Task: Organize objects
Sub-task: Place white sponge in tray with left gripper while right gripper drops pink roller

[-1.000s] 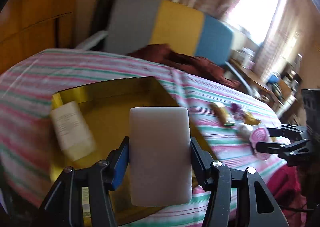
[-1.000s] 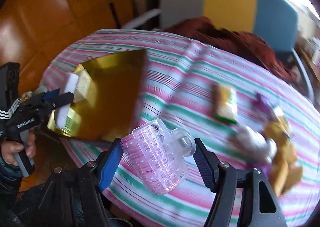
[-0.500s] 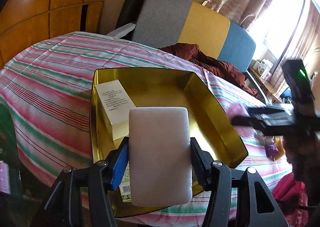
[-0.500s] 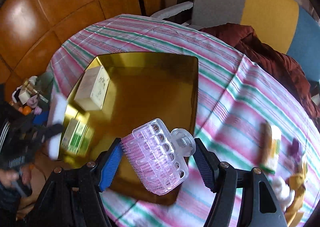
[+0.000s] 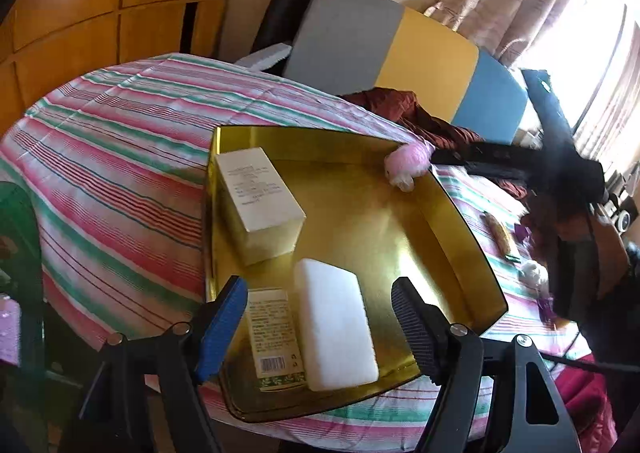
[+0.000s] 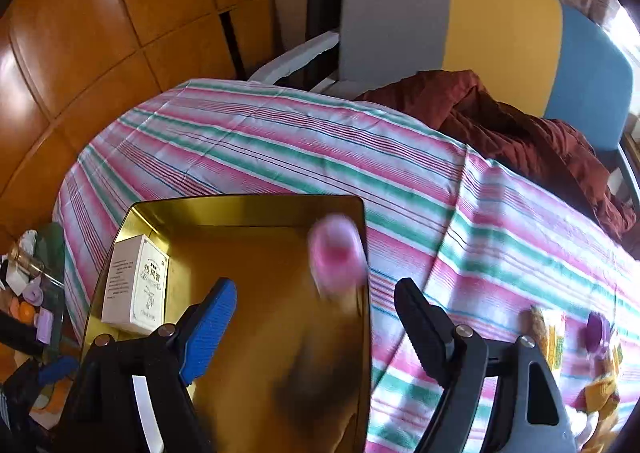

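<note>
A gold tray [image 5: 460, 221] [image 6: 248, 205] sits on the striped tablecloth. In it lie a tall white box [image 5: 258, 193] [image 6: 136, 285], a small barcoded box [image 5: 272, 337] and a white block [image 5: 336, 329]. My left gripper [image 5: 318, 289] hovers over the block with its jaws opening; the pads stand clear of it. A pink brush [image 6: 336, 257] [image 5: 408, 165], blurred, is loose by the tray's far right rim. My right gripper [image 6: 315, 287] [image 5: 436, 157] is just behind the brush, jaws opening, with nothing between its fingers.
A grey, yellow and blue chair [image 6: 460, 25] with a dark red garment [image 6: 520, 133] stands behind the table. A yellow-green packet [image 6: 552, 333] and a purple item [image 6: 596, 329] lie on the cloth at right. Small clutter [image 6: 32, 293] sits off the table's left edge.
The left gripper opened and the white block dropped into the tray beside the small box. The right gripper swung left over the tray, opened and let go of the pink brush.
</note>
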